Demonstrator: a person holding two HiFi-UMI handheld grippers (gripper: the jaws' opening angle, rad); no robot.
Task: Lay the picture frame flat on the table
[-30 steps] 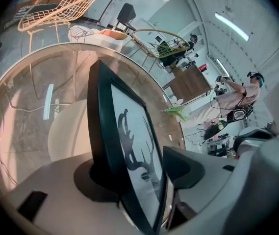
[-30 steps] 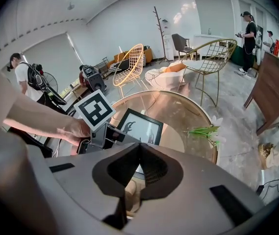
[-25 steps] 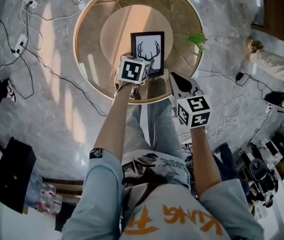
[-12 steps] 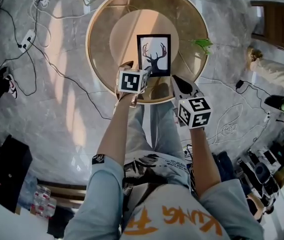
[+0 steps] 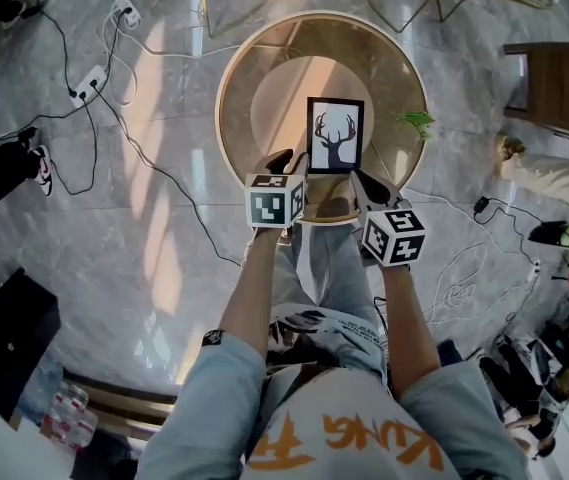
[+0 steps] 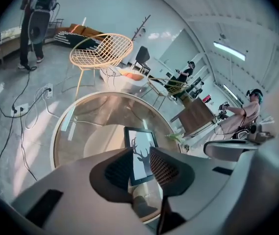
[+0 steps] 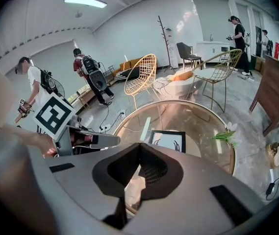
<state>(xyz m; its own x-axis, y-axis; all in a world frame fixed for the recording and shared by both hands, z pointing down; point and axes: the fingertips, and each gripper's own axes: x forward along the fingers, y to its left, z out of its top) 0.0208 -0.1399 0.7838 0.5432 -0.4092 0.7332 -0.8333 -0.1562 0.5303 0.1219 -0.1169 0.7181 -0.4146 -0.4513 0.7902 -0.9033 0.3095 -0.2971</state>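
Note:
The black picture frame (image 5: 335,135) with a deer-antler print lies flat on the round glass table (image 5: 239,88), towards its near side. My left gripper (image 5: 282,163) hovers at the frame's near-left corner, clear of it. Its jaws are closing with nothing between them; the picture frame (image 6: 138,137) shows beyond the gap of the left gripper (image 6: 140,152). My right gripper (image 5: 364,181) is over the table's near rim, just near-right of the frame, with its jaws together. From the right gripper (image 7: 139,145) the picture frame (image 7: 171,140) lies ahead, untouched.
A green leafy sprig (image 5: 416,119) rests on the table's right edge. Wire chairs (image 6: 102,50) stand beyond the table. Cables and a power strip (image 5: 89,83) run over the marble floor at left. A wooden table (image 5: 564,83) is at right. People stand around the room.
The left gripper has drawn back from the frame's near-left corner towards the table's near rim, and its jaws are narrower. The frame stays flat. The head view has shifted.

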